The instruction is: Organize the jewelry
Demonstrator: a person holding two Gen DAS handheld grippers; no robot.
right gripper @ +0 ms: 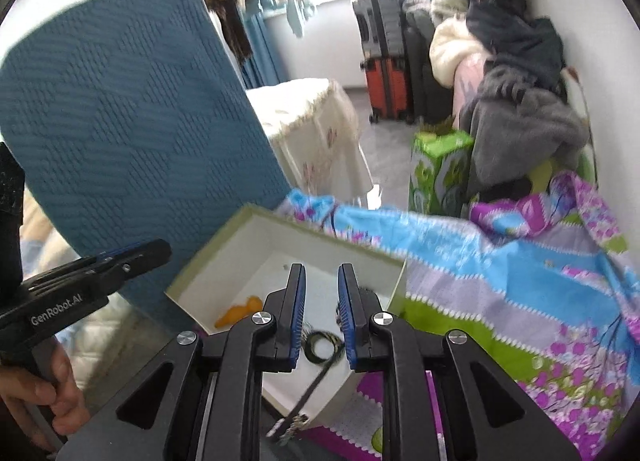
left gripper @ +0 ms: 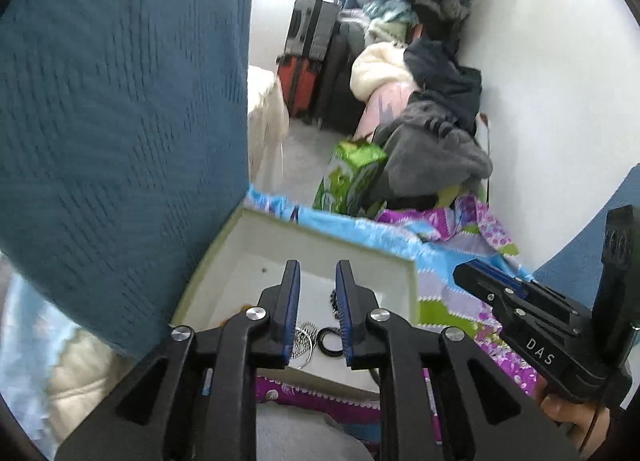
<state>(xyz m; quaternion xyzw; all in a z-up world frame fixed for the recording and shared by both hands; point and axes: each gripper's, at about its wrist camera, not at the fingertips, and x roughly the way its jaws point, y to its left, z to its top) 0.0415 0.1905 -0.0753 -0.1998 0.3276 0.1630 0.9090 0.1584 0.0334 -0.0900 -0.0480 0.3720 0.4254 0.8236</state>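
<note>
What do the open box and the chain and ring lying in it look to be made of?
Box: looks like cardboard, matte white inside with pale green edges and thin, stiff walls. Chain: probably metal, silvery beads that glint. Ring: dark and smooth, maybe plastic or rubber; too blurred to tell.

Box [right gripper: 240,239]: matt white card, pale-green rim. Chain [left gripper: 302,335]: shiny metal beads. Headboard [right gripper: 120,121]: rough teal woven cloth. Sheet [right gripper: 500,269]: smooth printed cloth. Claws: matt black plastic w/ ribbed blue pads [left gripper: 294,301].
</note>
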